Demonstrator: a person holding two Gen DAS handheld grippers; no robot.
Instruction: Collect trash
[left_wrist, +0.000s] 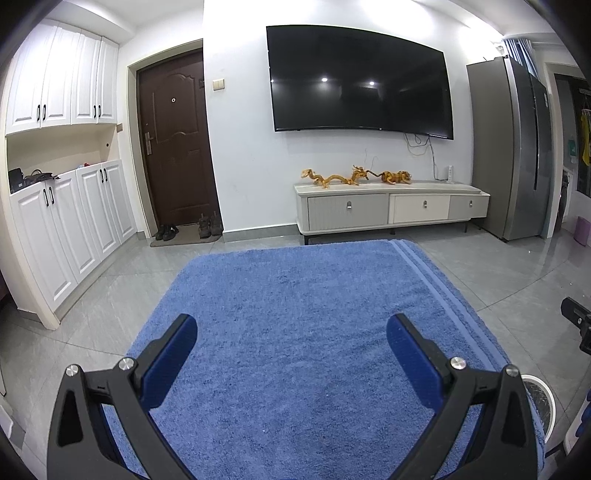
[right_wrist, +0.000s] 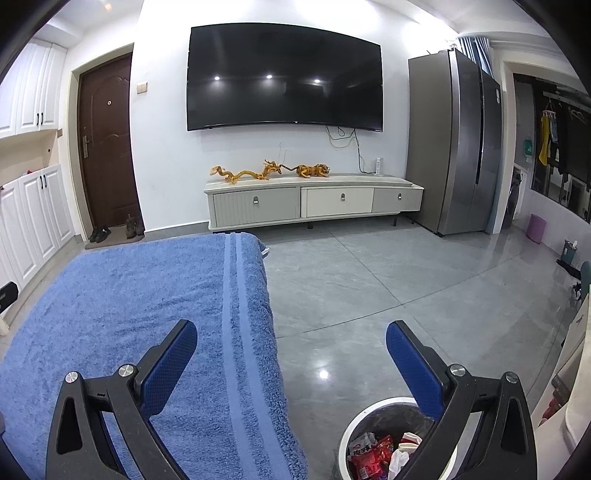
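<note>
A round white trash bin (right_wrist: 349, 428) with a black liner stands on the floor at the lower right of the right wrist view. It holds red wrappers and white crumpled paper (right_wrist: 380, 452). Its rim also shows in the left wrist view (left_wrist: 543, 395). My right gripper (right_wrist: 291, 343) is open and empty, over the right edge of a blue towel (right_wrist: 147, 295) and above the bin. My left gripper (left_wrist: 291, 339) is open and empty above the blue towel (left_wrist: 295, 295). No loose trash shows on the towel.
A grey TV cabinet (right_wrist: 314, 203) with toy dragons stands under a wall TV (right_wrist: 284, 74). A fridge (right_wrist: 454, 144) is at the right, white cupboards (left_wrist: 66, 221) and a brown door (left_wrist: 177, 140) at the left. Grey tile floor (right_wrist: 406, 288) lies between.
</note>
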